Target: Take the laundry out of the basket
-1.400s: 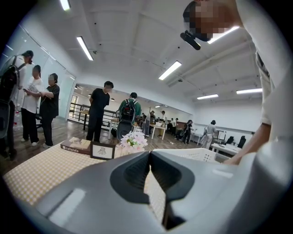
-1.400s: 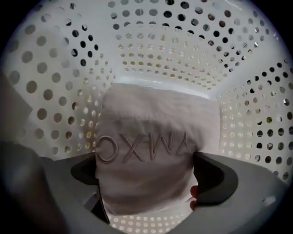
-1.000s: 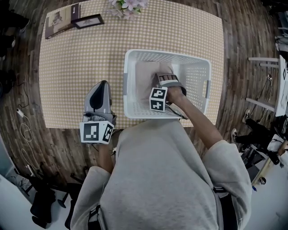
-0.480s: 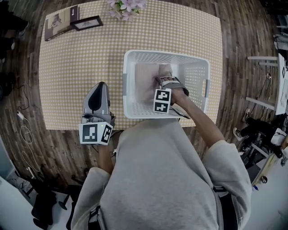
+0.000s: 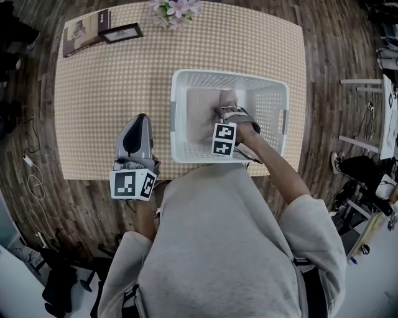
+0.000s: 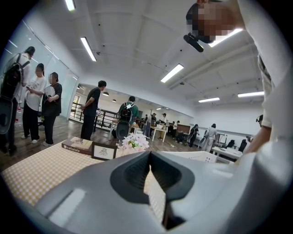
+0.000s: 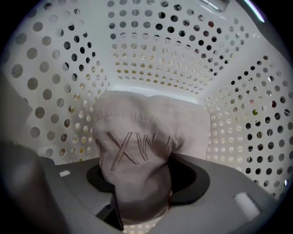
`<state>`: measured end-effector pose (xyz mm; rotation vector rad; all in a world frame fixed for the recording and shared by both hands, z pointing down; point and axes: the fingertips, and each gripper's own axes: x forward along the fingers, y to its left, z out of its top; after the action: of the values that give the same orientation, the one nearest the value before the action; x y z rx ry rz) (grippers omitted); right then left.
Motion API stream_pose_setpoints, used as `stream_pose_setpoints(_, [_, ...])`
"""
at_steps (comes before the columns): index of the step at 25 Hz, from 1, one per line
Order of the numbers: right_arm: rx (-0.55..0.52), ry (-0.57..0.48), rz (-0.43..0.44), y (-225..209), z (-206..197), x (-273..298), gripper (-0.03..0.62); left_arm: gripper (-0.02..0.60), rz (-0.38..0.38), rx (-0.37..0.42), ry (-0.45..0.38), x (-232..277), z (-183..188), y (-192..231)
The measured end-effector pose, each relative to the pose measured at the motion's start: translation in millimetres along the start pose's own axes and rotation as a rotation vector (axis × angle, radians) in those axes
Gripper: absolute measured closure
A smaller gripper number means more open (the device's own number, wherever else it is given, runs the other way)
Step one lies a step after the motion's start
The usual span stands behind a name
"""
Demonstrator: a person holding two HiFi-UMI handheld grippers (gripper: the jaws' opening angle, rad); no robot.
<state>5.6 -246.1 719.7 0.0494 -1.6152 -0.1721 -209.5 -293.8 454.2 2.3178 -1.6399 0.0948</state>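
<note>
A white perforated laundry basket (image 5: 230,76) stands on the checked table, right of centre. Inside lies a pale beige garment (image 5: 202,105) with stitched letters (image 7: 137,141). My right gripper (image 5: 226,112) reaches down into the basket (image 7: 155,55). Its jaws (image 7: 139,183) are closing, and a bunched fold of the garment fills the gap between them and is pinched there. My left gripper (image 5: 140,118) hovers over the table's near edge, left of the basket, and holds nothing. In the left gripper view its jaws (image 6: 150,157) meet at the tip.
A book (image 5: 84,28), a small picture frame (image 5: 121,30) and a bunch of flowers (image 5: 177,9) sit at the table's far edge (image 5: 112,81). Furniture stands on the wooden floor at the right (image 5: 367,112). Several people (image 6: 43,105) stand beyond the table.
My right gripper has shifted slightly in the basket and its jaws have closed in on the garment, bunching it into a fold. The left gripper has stayed put.
</note>
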Motion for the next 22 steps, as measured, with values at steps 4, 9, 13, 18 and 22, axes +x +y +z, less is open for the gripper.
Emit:
stream_pose_setpoints(4, [0.04,-0.068,-0.042,-7,1,-14,0.393,0.571,0.002,0.001,-0.01,-3,5,1])
stream_pose_setpoints(9, [0.15,-0.152,-0.177,-32,2,-35,0.445,0.571,-0.001,0.005,-0.017,-4,7,1])
stream_pose_setpoints(13, [0.203,-0.201,-0.264,-44,3,-62,0.448,0.571,-0.005,0.006,-0.019,-4,7,-1])
stream_pose_setpoints(18, [0.173,-0.224,-0.362,-52,6,-97,0.45,0.571,-0.021,0.011,-0.025,0,8,-8])
stream_pose_setpoints(22, [0.234,-0.282,-0.372,-51,6,-114,0.45,0.571,-0.045,0.019,-0.032,3,11,-20])
